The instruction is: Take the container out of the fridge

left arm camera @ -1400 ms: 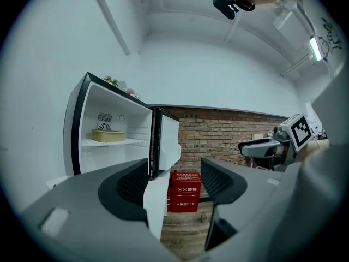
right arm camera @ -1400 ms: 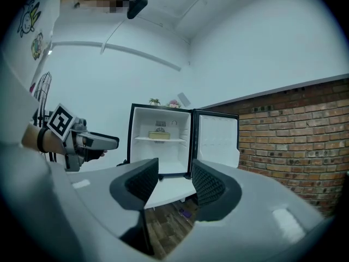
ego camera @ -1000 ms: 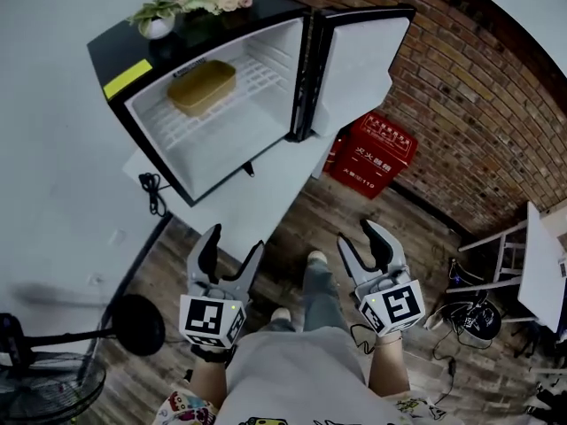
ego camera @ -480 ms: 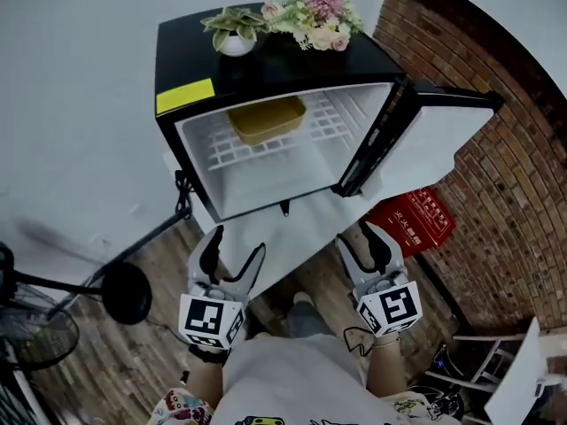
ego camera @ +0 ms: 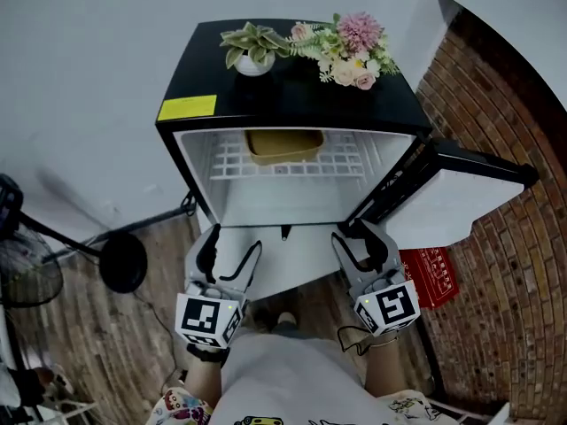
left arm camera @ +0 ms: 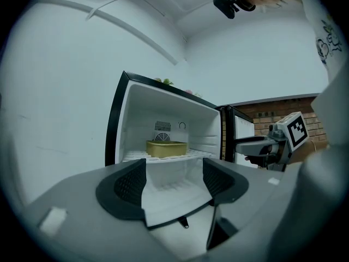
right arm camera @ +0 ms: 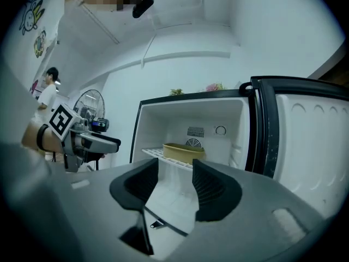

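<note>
A small black fridge (ego camera: 292,104) stands straight ahead with its door (ego camera: 465,197) swung open to the right. A shallow yellow container (ego camera: 284,144) sits on the white wire shelf (ego camera: 350,163) near the back wall. Both gripper views show the container (left arm camera: 166,148) (right arm camera: 184,152) beyond the jaws, well out of reach. My left gripper (ego camera: 232,244) and right gripper (ego camera: 359,236) are held level side by side just in front of the fridge's lower edge. Each is open, with nothing between the jaws (left arm camera: 174,182) (right arm camera: 175,184).
A potted plant (ego camera: 252,47) and a bunch of flowers (ego camera: 350,47) stand on top of the fridge. A fan (ego camera: 22,264) and a round stand base (ego camera: 122,261) are at the left. At the right are a red crate (ego camera: 432,273) and a brick wall (ego camera: 514,264).
The view has swung round, so the fridge has come from the upper left to straight ahead and nearer. Both grippers stay open, side by side.
</note>
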Demonstrator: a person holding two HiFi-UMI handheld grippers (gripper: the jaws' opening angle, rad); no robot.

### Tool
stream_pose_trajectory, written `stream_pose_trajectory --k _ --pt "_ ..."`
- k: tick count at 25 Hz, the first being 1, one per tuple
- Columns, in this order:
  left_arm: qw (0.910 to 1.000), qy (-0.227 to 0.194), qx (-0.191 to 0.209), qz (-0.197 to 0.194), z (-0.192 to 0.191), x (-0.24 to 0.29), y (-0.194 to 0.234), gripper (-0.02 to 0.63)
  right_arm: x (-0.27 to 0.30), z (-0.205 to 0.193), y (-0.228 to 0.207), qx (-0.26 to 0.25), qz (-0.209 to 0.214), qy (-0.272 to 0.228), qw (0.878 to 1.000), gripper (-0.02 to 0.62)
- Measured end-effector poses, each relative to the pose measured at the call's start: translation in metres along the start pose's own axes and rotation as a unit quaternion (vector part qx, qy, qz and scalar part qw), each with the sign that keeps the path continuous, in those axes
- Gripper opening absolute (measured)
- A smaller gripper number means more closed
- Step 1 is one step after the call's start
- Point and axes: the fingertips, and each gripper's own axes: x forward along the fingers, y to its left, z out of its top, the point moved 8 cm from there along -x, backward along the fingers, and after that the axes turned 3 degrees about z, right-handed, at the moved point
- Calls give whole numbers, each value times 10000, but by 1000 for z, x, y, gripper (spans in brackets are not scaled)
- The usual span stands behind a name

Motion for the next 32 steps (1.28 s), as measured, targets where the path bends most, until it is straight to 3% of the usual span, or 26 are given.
stream_pose_trajectory --k 5,10,24,32 --pt "9992 -30 -56 405 -4 -2 -14 322 7 -3 -12 -254 505 -52 9984 190" --pt "9982 -37 -39 601 -2 -10 -16 321 12 -2 -11 -299 745 -113 9967 190" --pt "9980 20 -15 635 3 -27 -16 319 16 10 -4 -646 817 -80 9945 190" --pt "9976 47 -92 686 2 -29 -14 319 45 22 11 -1234 1326 -125 9834 209"
